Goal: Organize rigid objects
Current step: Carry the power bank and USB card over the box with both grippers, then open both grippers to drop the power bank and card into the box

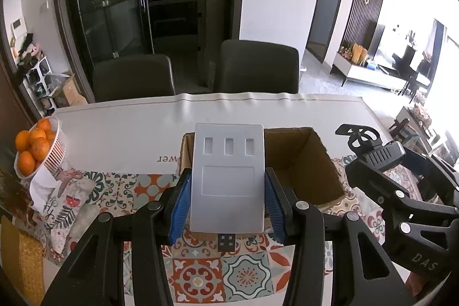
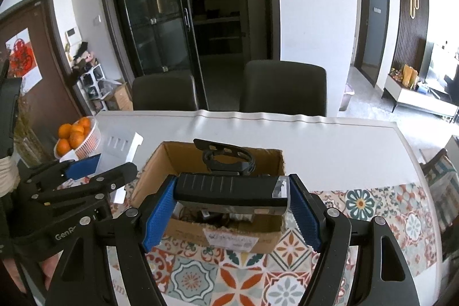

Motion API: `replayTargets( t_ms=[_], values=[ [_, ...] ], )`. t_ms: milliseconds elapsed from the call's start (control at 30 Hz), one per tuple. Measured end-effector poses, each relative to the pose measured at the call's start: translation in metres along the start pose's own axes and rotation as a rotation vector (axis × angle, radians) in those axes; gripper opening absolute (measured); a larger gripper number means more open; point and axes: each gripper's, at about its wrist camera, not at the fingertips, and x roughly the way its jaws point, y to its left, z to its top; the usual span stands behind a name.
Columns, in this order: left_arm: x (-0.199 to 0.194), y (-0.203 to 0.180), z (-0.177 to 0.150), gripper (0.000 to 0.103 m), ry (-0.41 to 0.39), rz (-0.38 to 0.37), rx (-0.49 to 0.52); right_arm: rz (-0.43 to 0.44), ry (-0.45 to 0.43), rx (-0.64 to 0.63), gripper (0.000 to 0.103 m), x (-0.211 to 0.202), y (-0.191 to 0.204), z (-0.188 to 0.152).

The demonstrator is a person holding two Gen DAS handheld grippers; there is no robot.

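Writing we can read: "GenRo" on the left tool [image 2: 97, 171] at the frame's left edge, "DAS" on the right tool [image 1: 370, 151] at lower right. Left tool grasps a white USB hub [image 1: 228, 177], centre frame. Right tool clamps a black bike light [image 2: 232, 189] above the cardboard box [image 2: 266, 159]. Oranges in a basket [image 1: 56, 154] sit mid-left on the table [image 1: 129, 128].

A matt white plastic hub [image 1: 228, 177] is showing a smooth face; the box [image 2: 212, 231] is looking like rough brown cardboard, the ribbed black light [image 2: 229, 187] plastic, the worktop [image 1: 129, 125] glossy white.
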Motion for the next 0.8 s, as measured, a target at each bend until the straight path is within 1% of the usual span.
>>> replayTargets(
  t_ms=[167,267,400,533,700,767,800],
  values=[
    [0.020,0.001,0.008,0.047,0.043,0.017,0.007,-0.002,0.042,0.002,0.073,0.021,-0.004,0.007],
    [0.036,0.001,0.011,0.048,0.081,0.009,0.007,0.009,0.076,0.018,0.073,0.036,-0.009,0.009],
    [0.059,0.002,0.014,0.047,0.131,0.020,0.004,0.022,0.129,0.050,0.073,0.062,-0.018,0.007],
    [0.076,0.003,0.016,0.048,0.170,0.020,0.007,0.030,0.167,0.059,0.073,0.079,-0.022,0.003],
    [0.091,0.002,0.018,0.048,0.226,-0.007,0.000,0.041,0.192,0.069,0.073,0.091,-0.025,0.003],
    [0.096,0.002,0.018,0.048,0.250,-0.001,-0.002,0.042,0.194,0.071,0.073,0.094,-0.025,0.003],
    [0.097,0.002,0.019,0.051,0.256,0.001,-0.004,0.039,0.196,0.070,0.073,0.096,-0.025,0.004]
  ],
)
